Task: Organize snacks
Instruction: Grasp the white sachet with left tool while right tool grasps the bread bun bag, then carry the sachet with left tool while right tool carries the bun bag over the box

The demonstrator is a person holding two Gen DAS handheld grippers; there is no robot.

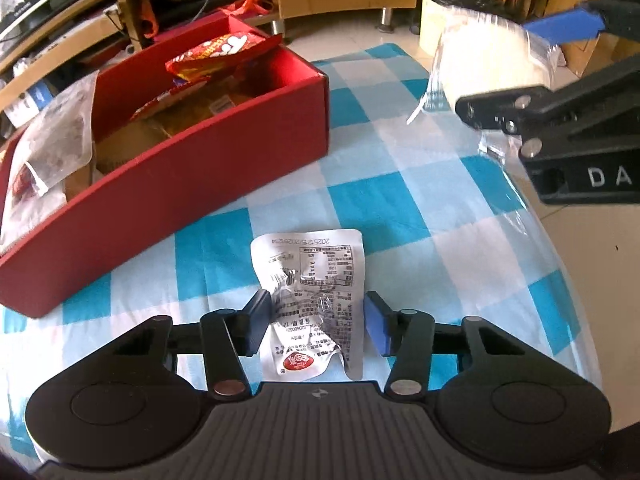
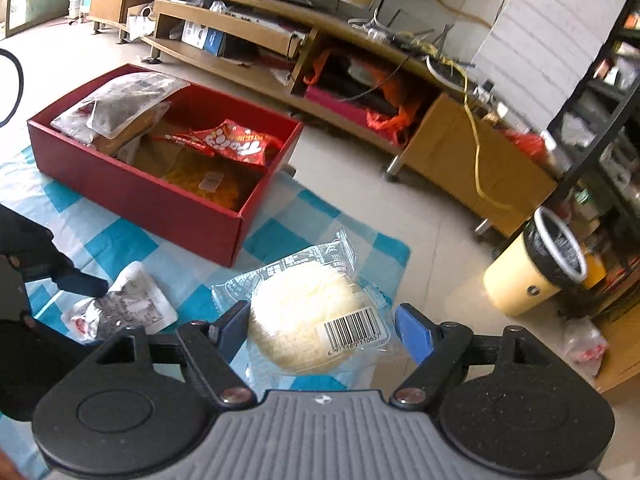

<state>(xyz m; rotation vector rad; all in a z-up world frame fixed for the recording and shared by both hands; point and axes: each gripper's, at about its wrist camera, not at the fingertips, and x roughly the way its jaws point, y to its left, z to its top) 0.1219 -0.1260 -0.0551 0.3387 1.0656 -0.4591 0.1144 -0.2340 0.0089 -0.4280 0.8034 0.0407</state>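
Observation:
A crumpled silver snack packet (image 1: pixel 316 284) lies print-up on the blue checked cloth (image 1: pixel 400 200). My left gripper (image 1: pixel 317 323) is shut on it, a pad pressing each side edge. In the right wrist view the same packet (image 2: pixel 128 304) shows at lower left with a left finger (image 2: pixel 84 284) on it. My right gripper (image 2: pixel 324 332) is shut on a pale round bun in a clear wrapper (image 2: pixel 304 316), held above the cloth; in the left wrist view this bun (image 1: pixel 492 60) hangs at the upper right. An open red box (image 1: pixel 200 172) stands to the left.
The red box (image 2: pixel 160 208) holds a red snack bag (image 2: pixel 236 140), a clear bag (image 2: pixel 120 100) and yellow packs. A yellow bin with a black liner (image 2: pixel 536 276) stands on the floor beyond the cloth's right edge. A low wooden TV stand (image 2: pixel 440 148) runs behind.

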